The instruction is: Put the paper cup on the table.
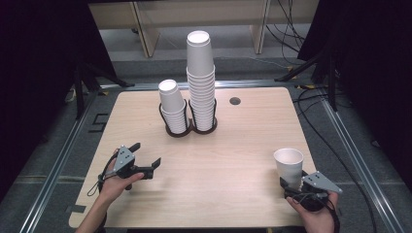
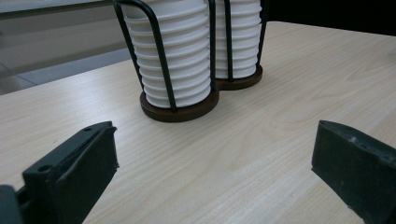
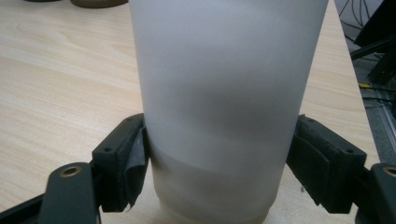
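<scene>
Right gripper (image 1: 290, 187) at 5 o'clock on the bench (image 1: 233, 194), held in the person's right hand (image 1: 316, 213), jaws clamped on the lower part of a single white paper cup (image 1: 288, 166); cup upright, mouth up, base on or just at the wood. Right gripper view: cup (image 3: 229, 93) close up between both black jaws, left pad pressed to its wall, right pad at its wall, cup bottom edge meeting the bench (image 3: 60, 84). Left gripper (image 1: 145, 160) at 7 o'clock, in the left hand (image 1: 114, 187), jaws wide apart, nothing between them, pointing toward 1 o'clock. Left gripper view: both jaws spread at the lower corners, bare wood (image 2: 233, 154) between, cup holder (image 2: 196, 105) ahead. Holder (image 1: 189, 130) near bench centre toward 12 o'clock: dark double base with black wire loops, two stacks of white cups. Left stack (image 1: 173, 109) short, leaning slightly left; right stack (image 1: 201, 82) much taller, upright, touching or just beside the short one. In the left gripper view the nearer stack (image 2: 173, 56) shows ribbed rims inside the wire, the farther stack (image 2: 243, 42) behind it. Small dark round grommet (image 1: 235, 101) at 1 o'clock near the far edge. Beyond the bench: light wooden furniture legs (image 1: 145, 29), black cables (image 1: 291, 29) on grey floor, metal rails (image 1: 58, 165) along both sides.
</scene>
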Tool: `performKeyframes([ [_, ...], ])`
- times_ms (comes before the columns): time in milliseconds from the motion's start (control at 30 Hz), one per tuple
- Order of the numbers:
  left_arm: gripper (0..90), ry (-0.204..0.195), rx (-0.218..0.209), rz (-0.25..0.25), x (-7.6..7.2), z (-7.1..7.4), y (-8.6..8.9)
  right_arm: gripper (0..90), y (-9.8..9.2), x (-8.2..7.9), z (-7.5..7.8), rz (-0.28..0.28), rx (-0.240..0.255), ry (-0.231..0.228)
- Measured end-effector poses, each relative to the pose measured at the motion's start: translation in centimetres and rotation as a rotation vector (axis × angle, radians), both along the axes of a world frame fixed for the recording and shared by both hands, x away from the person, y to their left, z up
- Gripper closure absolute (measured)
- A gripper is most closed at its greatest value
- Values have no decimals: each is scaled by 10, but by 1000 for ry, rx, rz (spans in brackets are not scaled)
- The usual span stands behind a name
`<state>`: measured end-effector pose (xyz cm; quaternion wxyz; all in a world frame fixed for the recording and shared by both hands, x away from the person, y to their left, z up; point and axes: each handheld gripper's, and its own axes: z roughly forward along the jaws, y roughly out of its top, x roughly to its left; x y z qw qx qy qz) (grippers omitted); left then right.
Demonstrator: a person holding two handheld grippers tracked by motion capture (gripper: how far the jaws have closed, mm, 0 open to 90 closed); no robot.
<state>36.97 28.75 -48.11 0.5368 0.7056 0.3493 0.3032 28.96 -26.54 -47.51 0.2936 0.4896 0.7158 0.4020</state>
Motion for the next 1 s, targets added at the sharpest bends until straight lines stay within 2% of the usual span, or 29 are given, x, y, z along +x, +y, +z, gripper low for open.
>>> performKeyframes([
  [133,0,1,1,-4,0,0,0,245,-1,-1,0,5,1,9],
  [200,0,1,1,-3,0,0,1,244,0,-3,-1,6,22,26],
  [300,0,6,5,-2,-1,0,1,242,-1,-3,-1,16,13,28],
  [333,0,6,5,-3,-1,0,1,241,-2,-2,-1,21,-1,15],
  [367,0,5,4,-4,-1,0,1,241,-2,-3,-1,16,-3,24],
  [400,0,4,4,-4,-1,0,1,241,1,-4,-2,0,33,57],
  [433,0,2,2,-3,-1,-1,0,241,-2,-3,-2,19,5,36],
  [500,0,5,0,-3,-1,0,1,246,-2,-3,-3,18,3,43],
  [533,0,7,1,1,-1,0,1,250,-2,-3,-3,18,-14,38],
  [567,0,5,0,-1,-1,0,1,251,0,-5,-2,8,17,66],
  [600,0,7,4,0,0,0,2,251,-2,-4,-3,25,10,58],
  [633,0,7,4,0,0,0,2,250,-1,-4,-3,21,27,62],
  [733,0,3,0,5,-1,0,2,246,-3,-3,-4,20,2,50],
  [767,0,4,-1,3,-1,0,2,245,-3,-3,-4,21,1,52],
  [800,0,6,2,2,-1,0,2,244,-3,-3,-5,27,20,70],
  [833,0,4,-1,3,-1,0,2,243,-4,-2,-6,32,-1,63],
  [900,0,22,16,5,-2,1,3,239,-2,-3,-7,18,37,74],
  [933,0,7,1,0,-1,0,2,238,-3,-2,-7,23,24,71],
  [1000,0,4,1,-1,-1,0,1,218,-3,-2,-6,22,40,67],
])
